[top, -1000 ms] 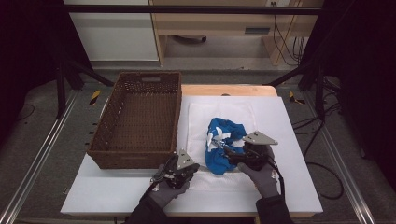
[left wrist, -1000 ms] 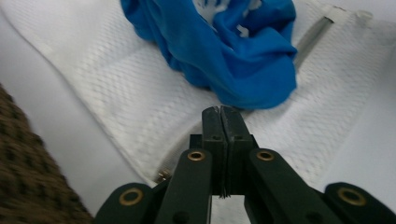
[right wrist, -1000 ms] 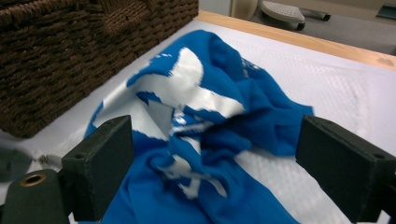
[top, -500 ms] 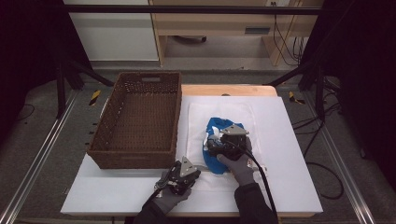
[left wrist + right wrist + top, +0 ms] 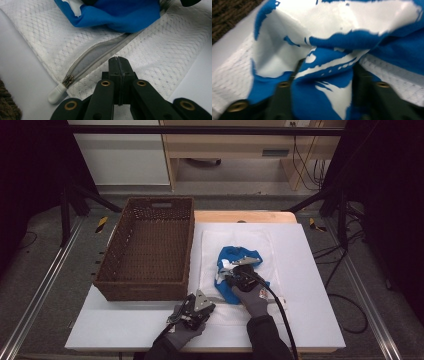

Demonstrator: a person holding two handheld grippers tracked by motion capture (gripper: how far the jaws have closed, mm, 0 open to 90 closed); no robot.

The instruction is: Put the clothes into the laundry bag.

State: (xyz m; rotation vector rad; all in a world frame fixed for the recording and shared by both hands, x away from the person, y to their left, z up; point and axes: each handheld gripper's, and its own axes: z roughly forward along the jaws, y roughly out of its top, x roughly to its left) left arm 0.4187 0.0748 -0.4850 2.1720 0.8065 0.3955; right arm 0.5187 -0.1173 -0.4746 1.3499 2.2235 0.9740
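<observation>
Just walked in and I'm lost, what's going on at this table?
A person works a claw in each hand. The right claw has just closed on a bunched blue and white cloth lying on a white mesh bag. The left claw, shut, rests on the bag by its partly open zipper. A wicker basket sits alongside.

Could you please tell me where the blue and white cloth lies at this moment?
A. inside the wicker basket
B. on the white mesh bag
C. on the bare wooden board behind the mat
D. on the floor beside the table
B: the high view shows the blue and white cloth bunched on the white mesh bag, right of the wicker basket.
</observation>
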